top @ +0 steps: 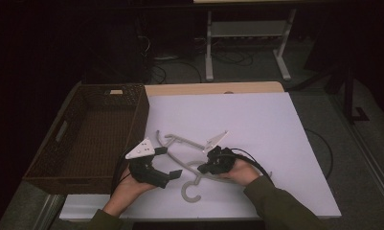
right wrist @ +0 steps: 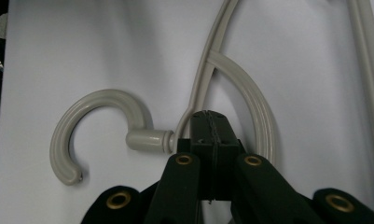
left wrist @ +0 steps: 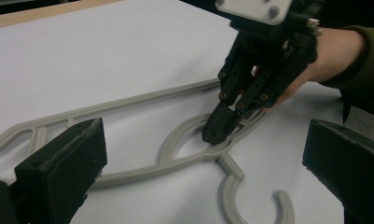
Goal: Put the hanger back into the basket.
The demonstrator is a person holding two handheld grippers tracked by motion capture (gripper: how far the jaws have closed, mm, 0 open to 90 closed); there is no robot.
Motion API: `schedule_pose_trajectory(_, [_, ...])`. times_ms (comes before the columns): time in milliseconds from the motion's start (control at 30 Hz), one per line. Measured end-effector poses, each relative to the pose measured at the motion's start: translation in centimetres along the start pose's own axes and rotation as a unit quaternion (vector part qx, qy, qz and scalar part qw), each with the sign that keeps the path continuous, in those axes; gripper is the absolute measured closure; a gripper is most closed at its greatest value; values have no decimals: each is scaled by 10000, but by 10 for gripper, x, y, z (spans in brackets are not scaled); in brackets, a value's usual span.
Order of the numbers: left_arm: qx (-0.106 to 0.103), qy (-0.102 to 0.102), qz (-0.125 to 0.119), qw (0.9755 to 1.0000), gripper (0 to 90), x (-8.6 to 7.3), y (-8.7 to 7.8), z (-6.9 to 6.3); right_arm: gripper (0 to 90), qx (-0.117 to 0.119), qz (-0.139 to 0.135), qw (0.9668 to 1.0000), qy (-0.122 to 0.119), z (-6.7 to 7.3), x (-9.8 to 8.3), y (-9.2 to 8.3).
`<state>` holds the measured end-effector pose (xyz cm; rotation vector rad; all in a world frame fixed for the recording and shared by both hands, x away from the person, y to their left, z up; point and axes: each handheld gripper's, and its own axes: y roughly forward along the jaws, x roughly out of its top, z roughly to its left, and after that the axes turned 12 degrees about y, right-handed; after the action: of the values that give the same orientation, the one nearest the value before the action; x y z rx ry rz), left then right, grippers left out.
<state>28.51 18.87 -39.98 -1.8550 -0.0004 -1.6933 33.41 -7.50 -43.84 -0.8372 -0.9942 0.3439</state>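
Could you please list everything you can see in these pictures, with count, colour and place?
clothes hanger: one, light grey plastic, flat on the white sheet, hook toward the person.
wicker basket: one, dark brown, at the table's left.
white sheet: one, covering most of the wooden table.
metal stand: one, pale grey, on the floor beyond the table.
left gripper: black, jaws open, beside the hanger.
right gripper: black, jaws closed at the hanger's neck.
hands: two, olive sleeves, bottom of the high view.
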Motion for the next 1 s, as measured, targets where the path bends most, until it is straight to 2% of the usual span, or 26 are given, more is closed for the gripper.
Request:
schedule_pose_trajectory(133, [10, -49, 21, 10000, 0, 0, -1, -1, 898, -152, -311, 9994, 77, 0, -4, -17])
schedule_pose_trajectory(167, [12, -47, 22, 10000, 0, 0, -1, -1, 898, -201, -364, 9988, 242, 2, -6, -24])
schedule_pose_trajectory(300, [8, -47, 29, 10000, 0, -1, -1, 0, 898, -486, -625, 9957, 487, 0, -21, -50])
schedule_pose_trajectory(433, [8, -61, 17, 10000, 0, 0, -1, -1, 898, -893, -717, 9902, 798, -10, -47, -75])
schedule_pose_trajectory(533, [-6, -61, 33, 10000, 0, 0, 0, -1, 898, -1074, -758, 9859, 1039, -18, -64, -87])
schedule_pose_trajectory(633, [-9, -68, 42, 10000, 0, -1, 0, -1, 898, -1203, -691, 9829, 1210, -25, -77, -92])
schedule_pose_trajectory(700, [-4, -80, 43, 10000, 0, -1, 0, -1, 898, -1218, -608, 9824, 1276, -26, -80, -91])
schedule_pose_trajectory(867, [-7, -54, 49, 10000, 0, -2, 0, 0, 898, -1241, -387, 9847, 1161, -23, -81, -83])
schedule_pose_trajectory(1000, [-17, -64, 52, 10000, 0, -2, 1, 0, 899, -1339, -279, 9835, 1185, -24, -82, -80])
